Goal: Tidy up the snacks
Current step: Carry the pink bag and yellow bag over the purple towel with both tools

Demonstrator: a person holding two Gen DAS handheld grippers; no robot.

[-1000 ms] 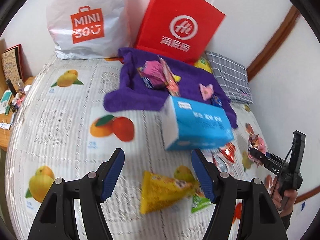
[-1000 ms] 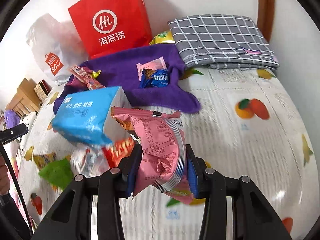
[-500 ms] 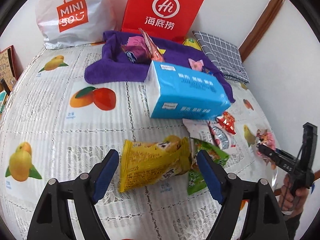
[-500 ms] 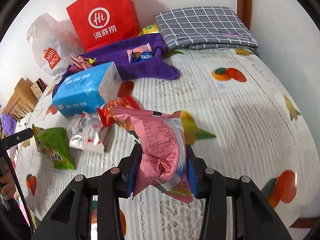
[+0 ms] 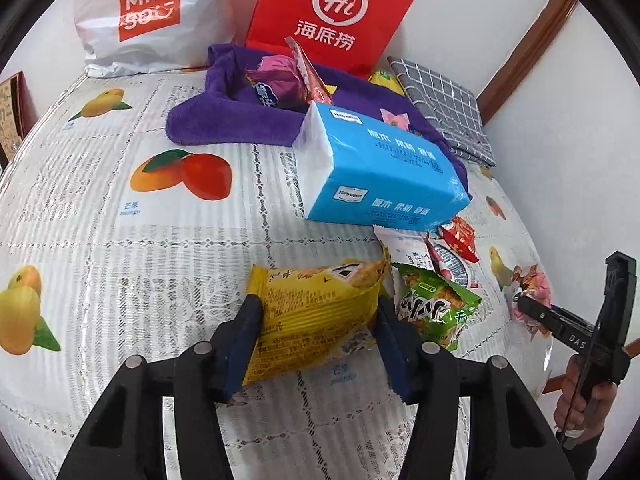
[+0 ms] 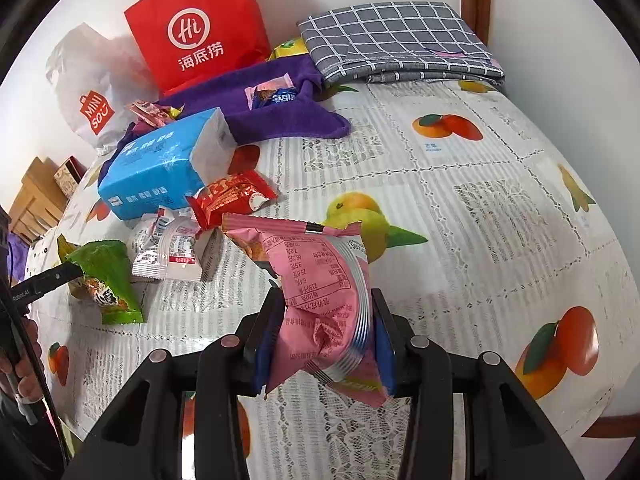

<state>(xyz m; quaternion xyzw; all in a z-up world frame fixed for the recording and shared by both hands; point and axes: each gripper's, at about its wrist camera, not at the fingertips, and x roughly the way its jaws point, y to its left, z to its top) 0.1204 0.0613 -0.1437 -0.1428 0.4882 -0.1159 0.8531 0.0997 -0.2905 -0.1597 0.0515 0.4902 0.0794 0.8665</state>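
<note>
My left gripper [image 5: 318, 320] is shut on a yellow snack packet [image 5: 316, 312] that lies on the fruit-print tablecloth. A green packet [image 5: 434, 306] lies just right of it, with a white packet [image 5: 408, 242] and a red packet [image 5: 460, 236] beyond. My right gripper [image 6: 324, 328] is shut on a pink snack packet [image 6: 320, 288] and holds it above the table; it also shows at the right of the left wrist view [image 5: 532, 304]. A purple towel [image 5: 224, 116] at the back holds several more snacks.
A blue tissue pack [image 5: 380, 168] lies in the middle beside the towel. A red paper bag [image 5: 332, 12] and a white Miniso bag [image 5: 148, 12] stand against the back wall. A folded grey checked cloth [image 6: 396, 40] lies at the back right.
My left gripper has moved forward and closed its jaws on the yellow packet. My right gripper has pulled back toward the table's front edge, the pink packet held throughout.
</note>
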